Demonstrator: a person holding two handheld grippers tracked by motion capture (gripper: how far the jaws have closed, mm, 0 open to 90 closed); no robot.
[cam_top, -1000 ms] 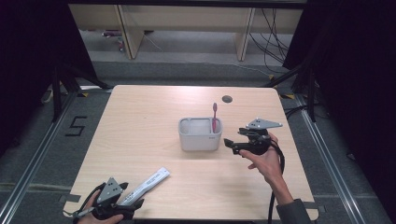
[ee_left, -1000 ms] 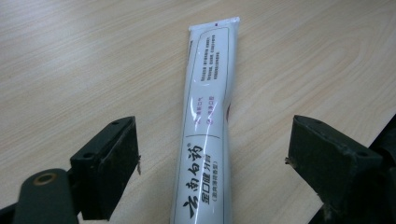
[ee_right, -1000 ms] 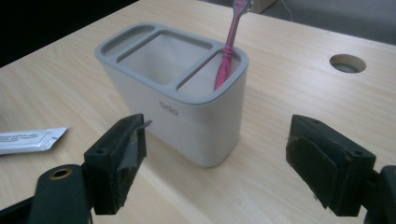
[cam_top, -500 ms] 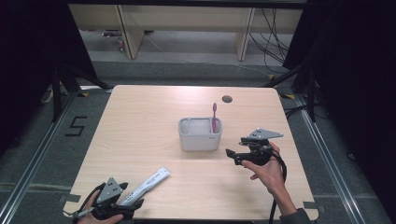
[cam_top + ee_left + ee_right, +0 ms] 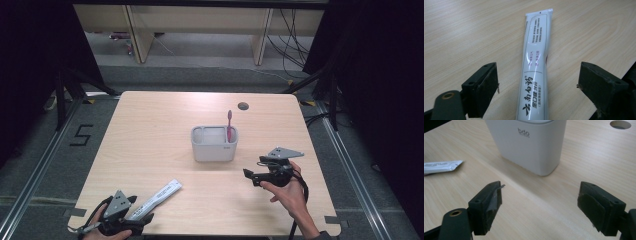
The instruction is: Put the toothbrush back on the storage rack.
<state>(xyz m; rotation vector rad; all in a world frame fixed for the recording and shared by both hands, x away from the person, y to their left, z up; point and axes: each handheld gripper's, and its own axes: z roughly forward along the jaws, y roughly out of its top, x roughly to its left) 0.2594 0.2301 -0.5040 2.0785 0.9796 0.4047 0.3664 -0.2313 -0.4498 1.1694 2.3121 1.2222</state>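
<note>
In the high view, a grey holder (image 5: 213, 144) is seen near the middle of the table (image 5: 150, 130), with 1 pink toothbrush (image 5: 229, 125) standing upright in its right end. A white toothpaste tube (image 5: 159, 195) lies flat near the front left corner, pointed diagonally toward the holder, so that its near end can be reached from the table's edge. The left gripper (image 5: 131, 218) is held low at that near end, and the right gripper (image 5: 252, 176) is held apart from the holder, to its front right, aimed left across the table (probably parked there so that the way to the holder is left free).

In the left gripper view, the tube (image 5: 535, 70) is seen running lengthwise between the 2 black jaws, which stand wide, with a gap to the tube on either side. The left gripper (image 5: 537, 87) is judged to be lined up for a grasp across the tube's width; nothing is held as yet.

In the right gripper view, the right gripper (image 5: 540, 205) is spread wide and holds nothing. The holder (image 5: 527, 143) stands ahead of it on bare wood, well clear of the jaws, and the tube's flat end (image 5: 442, 166) is seen at the far left.
</note>
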